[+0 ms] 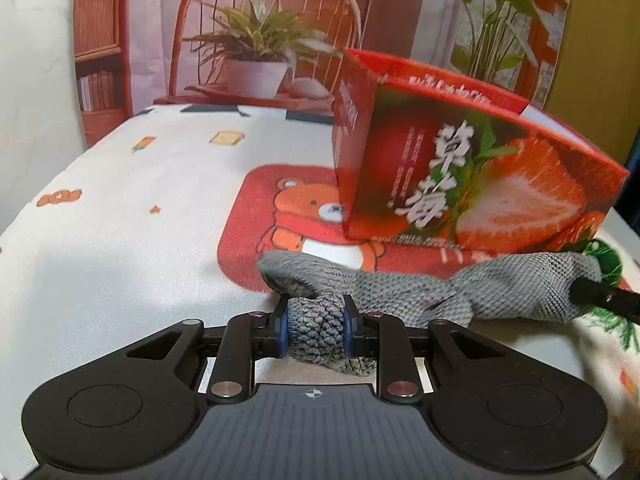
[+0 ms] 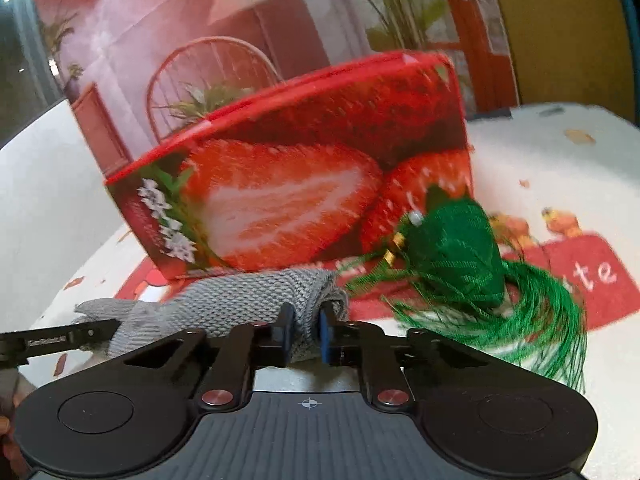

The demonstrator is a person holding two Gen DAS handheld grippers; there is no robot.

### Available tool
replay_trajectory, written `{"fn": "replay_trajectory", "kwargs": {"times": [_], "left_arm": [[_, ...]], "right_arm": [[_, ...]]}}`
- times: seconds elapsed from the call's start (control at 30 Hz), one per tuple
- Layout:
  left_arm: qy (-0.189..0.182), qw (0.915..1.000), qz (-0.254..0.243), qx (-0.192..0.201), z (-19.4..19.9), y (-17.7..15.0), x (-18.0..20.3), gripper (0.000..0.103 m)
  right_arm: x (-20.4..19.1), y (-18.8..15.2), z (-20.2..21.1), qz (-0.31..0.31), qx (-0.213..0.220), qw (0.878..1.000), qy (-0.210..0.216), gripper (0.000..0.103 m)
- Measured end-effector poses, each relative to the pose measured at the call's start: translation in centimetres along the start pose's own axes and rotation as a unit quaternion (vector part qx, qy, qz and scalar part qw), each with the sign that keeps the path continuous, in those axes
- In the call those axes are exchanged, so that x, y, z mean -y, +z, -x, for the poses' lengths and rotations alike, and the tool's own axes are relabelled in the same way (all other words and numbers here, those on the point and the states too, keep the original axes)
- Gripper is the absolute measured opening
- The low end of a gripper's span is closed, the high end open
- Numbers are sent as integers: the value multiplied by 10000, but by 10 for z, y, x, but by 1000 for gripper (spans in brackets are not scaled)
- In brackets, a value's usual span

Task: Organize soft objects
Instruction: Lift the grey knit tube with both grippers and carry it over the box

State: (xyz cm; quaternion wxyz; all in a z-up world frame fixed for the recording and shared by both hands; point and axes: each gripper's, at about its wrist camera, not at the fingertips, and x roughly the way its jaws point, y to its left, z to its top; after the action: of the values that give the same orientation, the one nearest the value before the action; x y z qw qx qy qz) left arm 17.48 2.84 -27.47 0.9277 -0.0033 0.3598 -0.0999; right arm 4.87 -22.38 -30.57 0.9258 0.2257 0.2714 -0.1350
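Note:
A grey knitted cloth (image 1: 500, 292) stretches across the table in front of a red strawberry box (image 1: 472, 168). My left gripper (image 1: 316, 330) is shut on one bunched end of the cloth. My right gripper (image 2: 306, 334) is shut on the other end of the grey cloth (image 2: 240, 300). The right gripper's finger shows in the left wrist view (image 1: 604, 300). A green tasselled sachet (image 2: 460, 256) lies to the right of the cloth, against the strawberry box (image 2: 304, 184).
The table is covered by a white cloth (image 1: 120, 240) with a red bear print (image 1: 296, 220). A backdrop with a chair and potted plants (image 1: 256, 40) stands behind the table. The left gripper's finger shows at the left in the right wrist view (image 2: 60, 338).

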Motion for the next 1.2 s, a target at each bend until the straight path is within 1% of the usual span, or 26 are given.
{"fn": "replay_trajectory", "kwargs": {"times": [0.17, 0.33, 0.47, 0.53, 0.63, 0.73, 0.8, 0.9, 1.0, 1.13, 1.2], "left_arm": [[-191, 9986, 80, 492, 27, 15, 1, 24], [-340, 9940, 107, 1038, 58, 37, 7, 24], [-428, 9881, 60, 1478, 79, 62, 17, 24], [-512, 9852, -52, 1636, 82, 78, 26, 24], [-605, 9825, -136, 1757, 81, 100, 39, 24], [-652, 9809, -189, 1822, 71, 122, 52, 24], [-622, 9811, -241, 1816, 60, 135, 60, 24], [-634, 9839, -272, 1649, 37, 154, 70, 24], [-725, 9882, -353, 1299, 10, 163, 79, 24], [-795, 9939, -341, 688, -29, 161, 87, 24], [-854, 9952, -266, 394, -46, 158, 87, 24]], "right_arm": [[-9, 21, 33, 302, 603, 9974, 262, 10], [-23, 47, 61, 687, 1147, 9899, 475, 10], [-29, 74, 72, 775, 1384, 9853, 636, 10], [-30, 90, 73, 785, 1474, 9838, 658, 10], [-27, 116, 69, 788, 1561, 9827, 605, 10], [-24, 140, 60, 819, 1602, 9825, 492, 10], [-21, 155, 49, 918, 1602, 9822, 352, 10], [-14, 174, 31, 961, 1562, 9829, 141, 10], [-9, 187, 11, 1036, 1463, 9838, -51, 10], [-1, 191, -16, 1148, 1078, 9873, -206, 10], [3, 187, -28, 1181, 872, 9888, -252, 10]]}}
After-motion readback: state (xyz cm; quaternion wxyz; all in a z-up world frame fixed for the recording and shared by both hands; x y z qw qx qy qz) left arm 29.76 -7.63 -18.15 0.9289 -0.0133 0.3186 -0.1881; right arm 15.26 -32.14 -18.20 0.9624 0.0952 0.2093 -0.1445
